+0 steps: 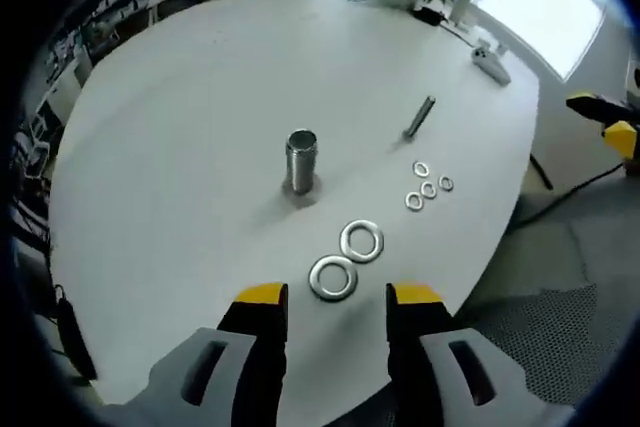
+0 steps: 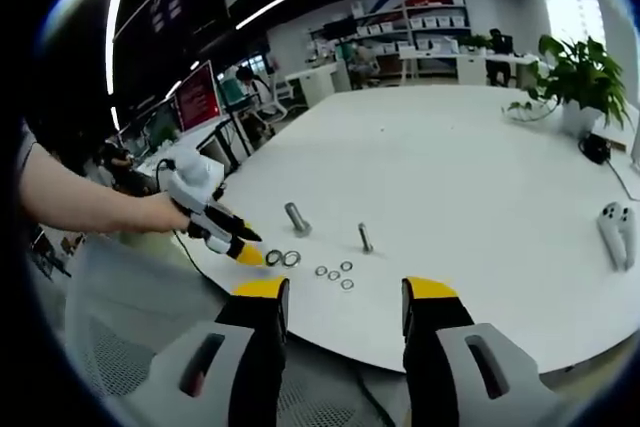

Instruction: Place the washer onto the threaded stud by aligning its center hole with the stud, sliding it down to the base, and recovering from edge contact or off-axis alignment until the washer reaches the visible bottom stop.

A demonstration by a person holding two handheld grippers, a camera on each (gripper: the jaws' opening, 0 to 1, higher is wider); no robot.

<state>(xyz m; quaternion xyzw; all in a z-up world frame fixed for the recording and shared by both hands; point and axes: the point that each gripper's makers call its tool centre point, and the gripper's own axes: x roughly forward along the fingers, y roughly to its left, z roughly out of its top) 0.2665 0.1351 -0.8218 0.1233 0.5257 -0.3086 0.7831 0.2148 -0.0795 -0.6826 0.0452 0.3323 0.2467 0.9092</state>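
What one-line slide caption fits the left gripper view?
Open left tongs hover near two large washers before the upright threaded stud on the white table.

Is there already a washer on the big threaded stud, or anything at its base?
None on the upright grey threaded stud; its base sits in a flat metal flange on the white table. Both large silver washers lie beside it.

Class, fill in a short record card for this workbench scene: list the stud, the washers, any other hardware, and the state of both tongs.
Stud: threaded stud upright on white table, bare
Large washers: two large washers flat, touching, near table edge
Small washers: four small washers clustered beyond
Other hardware: thin bolt on the table
Left tongs: open, empty, above the large washers
Right tongs: open, empty, off the table edge
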